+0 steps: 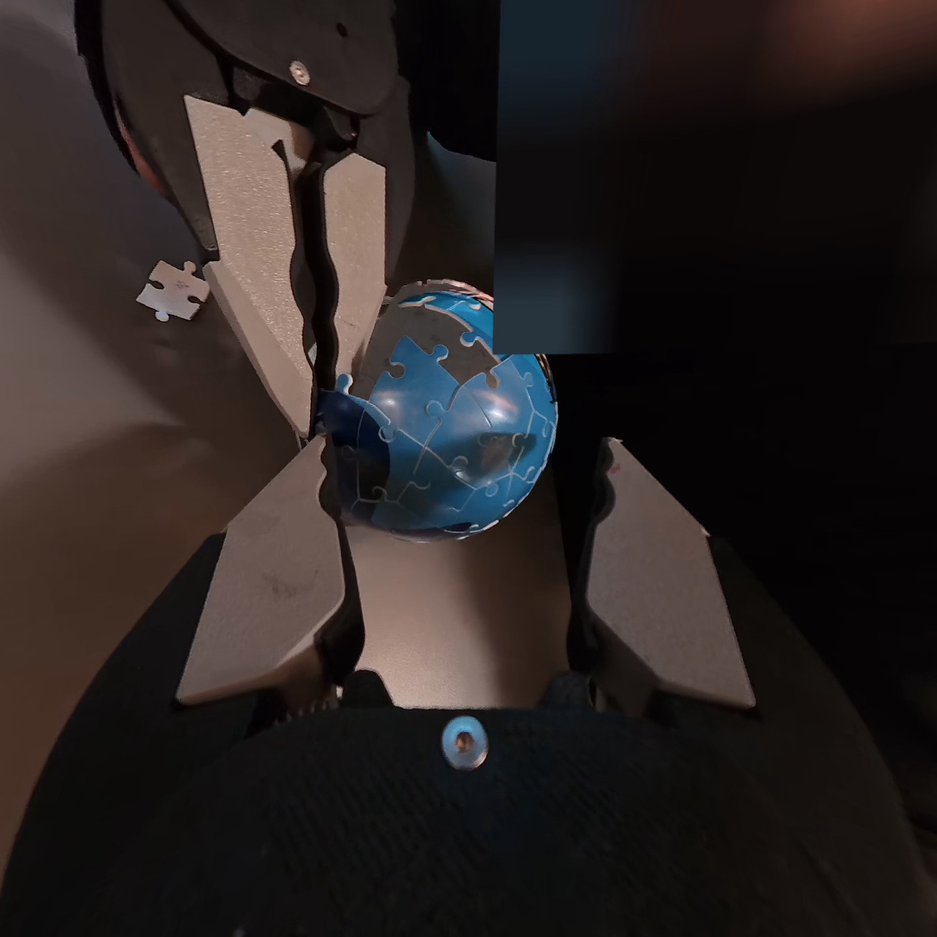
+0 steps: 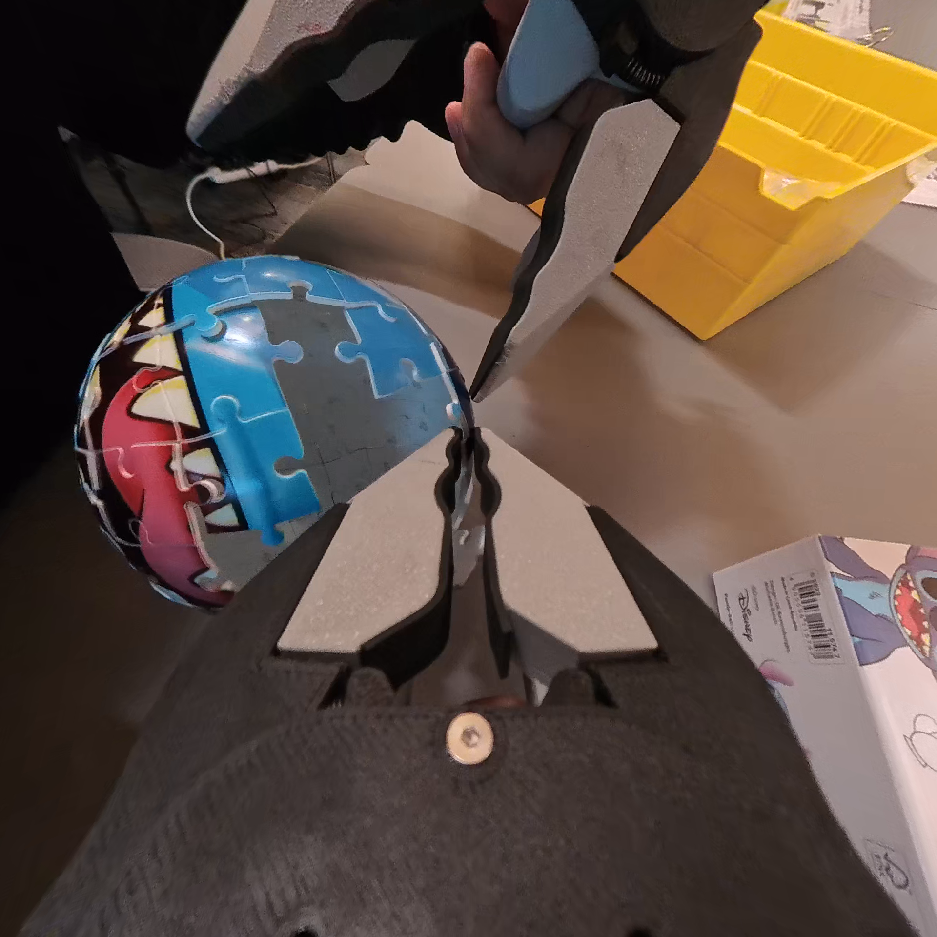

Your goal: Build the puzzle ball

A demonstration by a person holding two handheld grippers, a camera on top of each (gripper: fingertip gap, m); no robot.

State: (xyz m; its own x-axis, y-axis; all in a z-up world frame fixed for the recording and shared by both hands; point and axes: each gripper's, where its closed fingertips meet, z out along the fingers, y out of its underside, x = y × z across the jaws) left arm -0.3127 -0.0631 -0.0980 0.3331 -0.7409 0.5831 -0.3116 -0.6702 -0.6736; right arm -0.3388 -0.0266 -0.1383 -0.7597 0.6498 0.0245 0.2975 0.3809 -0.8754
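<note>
The puzzle ball (image 1: 456, 431) is blue with a red-and-white cartoon mouth (image 2: 147, 456) on one side. Grey patches (image 2: 324, 395) show between its blue pieces. My left gripper (image 1: 466, 446) is open, with the ball between its fingers. The ball touches the left finger and stands clear of the right one. My right gripper (image 2: 466, 436) is shut on a puzzle piece (image 2: 466, 537) at the ball's edge. It comes in from the top of the left wrist view (image 1: 317, 405). A loose puzzle piece (image 1: 172, 291) lies grey side up on the table.
A yellow bin (image 2: 760, 203) stands at the back right. The puzzle's white box (image 2: 862, 659) lies at the right. A white cable (image 2: 203, 213) runs behind the ball. A hand (image 2: 497, 142) holds the left gripper, whose finger (image 2: 557, 304) touches the ball's right side.
</note>
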